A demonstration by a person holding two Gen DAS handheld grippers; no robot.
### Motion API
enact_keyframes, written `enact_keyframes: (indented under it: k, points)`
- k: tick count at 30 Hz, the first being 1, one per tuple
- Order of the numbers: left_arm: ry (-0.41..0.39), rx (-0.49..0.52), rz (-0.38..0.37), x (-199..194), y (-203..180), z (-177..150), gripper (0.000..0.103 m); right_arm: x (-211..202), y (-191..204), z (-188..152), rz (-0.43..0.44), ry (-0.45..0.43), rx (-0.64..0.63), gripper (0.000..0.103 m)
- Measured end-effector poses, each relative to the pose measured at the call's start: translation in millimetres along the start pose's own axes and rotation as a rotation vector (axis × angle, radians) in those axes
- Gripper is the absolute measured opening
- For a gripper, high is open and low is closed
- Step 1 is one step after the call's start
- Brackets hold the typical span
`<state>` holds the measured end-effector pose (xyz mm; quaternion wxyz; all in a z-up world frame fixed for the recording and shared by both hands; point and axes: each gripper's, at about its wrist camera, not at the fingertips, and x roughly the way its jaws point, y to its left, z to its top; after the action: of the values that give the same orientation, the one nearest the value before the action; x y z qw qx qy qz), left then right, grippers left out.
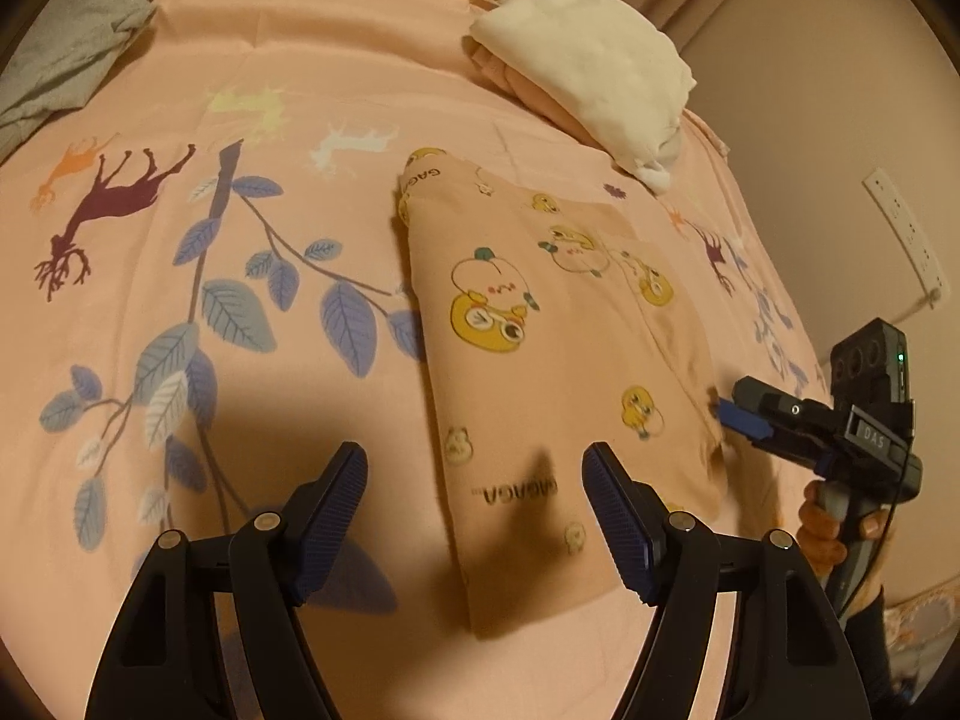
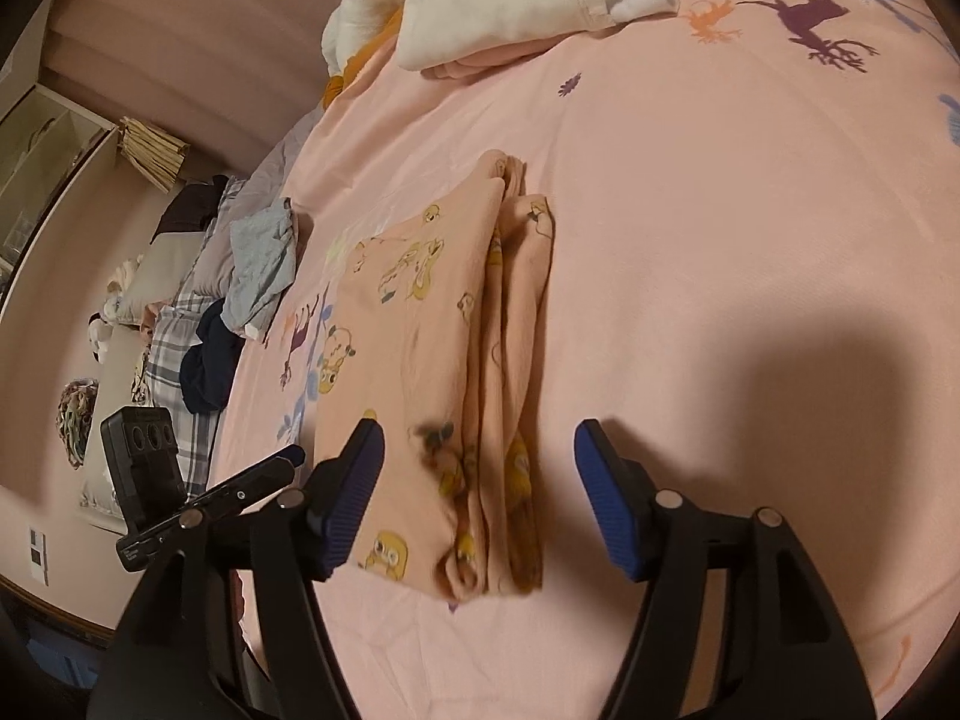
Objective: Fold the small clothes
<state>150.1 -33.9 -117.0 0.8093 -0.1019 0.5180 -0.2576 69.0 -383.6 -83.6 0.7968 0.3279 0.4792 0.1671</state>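
Note:
A small pink garment with yellow duck prints [image 1: 558, 360] lies folded into a long strip on the pink bed sheet [image 1: 288, 90]. It also shows in the right wrist view [image 2: 444, 372], with its folded layers stacked along its right edge. My left gripper [image 1: 474, 516] is open and empty, just above the garment's near end. My right gripper [image 2: 477, 498] is open and empty, straddling the garment's near end. In the left wrist view the right gripper [image 1: 729, 414] sits at the garment's right edge.
A folded white and pink pile [image 1: 594, 78] lies at the far right of the bed, also in the right wrist view [image 2: 510, 0]. A grey garment [image 1: 66, 60] lies far left. Dark and plaid clothes [image 2: 204, 360] sit off the sheet. A wall with a power strip [image 1: 906, 234] stands to the right.

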Motion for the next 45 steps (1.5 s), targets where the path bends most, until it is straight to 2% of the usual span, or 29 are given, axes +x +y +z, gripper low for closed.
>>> enact_keyframes:
  k: [6,16,42,45]
  points:
    - [0.014,-0.015,-0.012,14.0,4.4,8.5,0.073,13.3,-3.2,14.0,-0.012,0.009,0.001,0.071]
    - [0.021,-0.016,-0.041,26.9,5.9,16.5,0.073,30.1,-4.5,27.2,0.022,0.021,0.003,0.071]
    - [0.037,0.034,-0.088,54.7,-12.2,37.5,0.074,74.7,25.0,42.6,0.044,0.058,-0.084,0.072]
    - [0.038,0.028,-0.093,55.4,-12.2,38.2,0.074,77.6,28.1,42.0,0.036,0.050,-0.098,0.068]
